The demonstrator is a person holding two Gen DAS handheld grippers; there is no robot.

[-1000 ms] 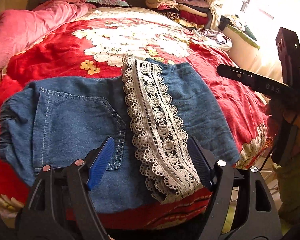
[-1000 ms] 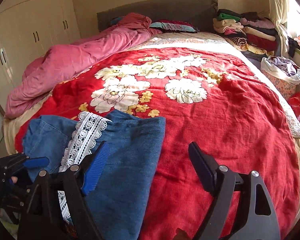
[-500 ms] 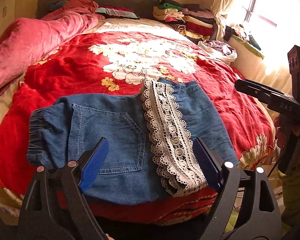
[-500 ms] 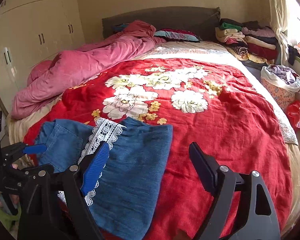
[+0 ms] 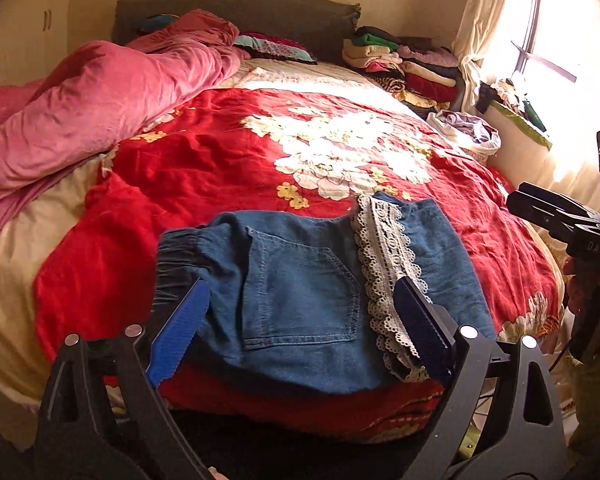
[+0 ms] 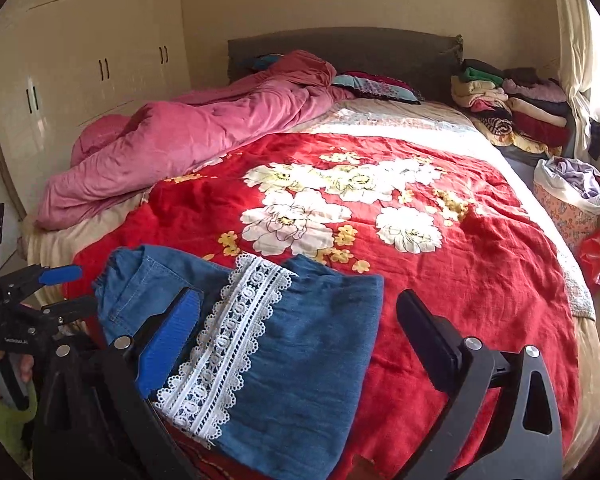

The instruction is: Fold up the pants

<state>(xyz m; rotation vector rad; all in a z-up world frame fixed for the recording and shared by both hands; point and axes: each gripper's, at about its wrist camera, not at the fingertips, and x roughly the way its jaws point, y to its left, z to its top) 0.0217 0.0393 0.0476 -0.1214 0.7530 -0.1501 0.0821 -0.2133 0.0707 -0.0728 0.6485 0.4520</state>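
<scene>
The blue denim pants lie folded in a flat packet at the near edge of the bed, back pocket up, with a white lace trim across them. They also show in the right wrist view, with the lace. My left gripper is open and empty, held just in front of the packet. My right gripper is open and empty, above the packet's right part. The right gripper also shows at the right edge of the left wrist view.
The red floral bedspread covers the bed. A pink duvet is bunched at the left. A stack of folded clothes sits at the far right corner. A laundry basket stands beside the bed on the right.
Both grippers have drawn back and up from the pants, so the packet looks smaller and farther away. The pants have not moved. Both grippers stay open.
</scene>
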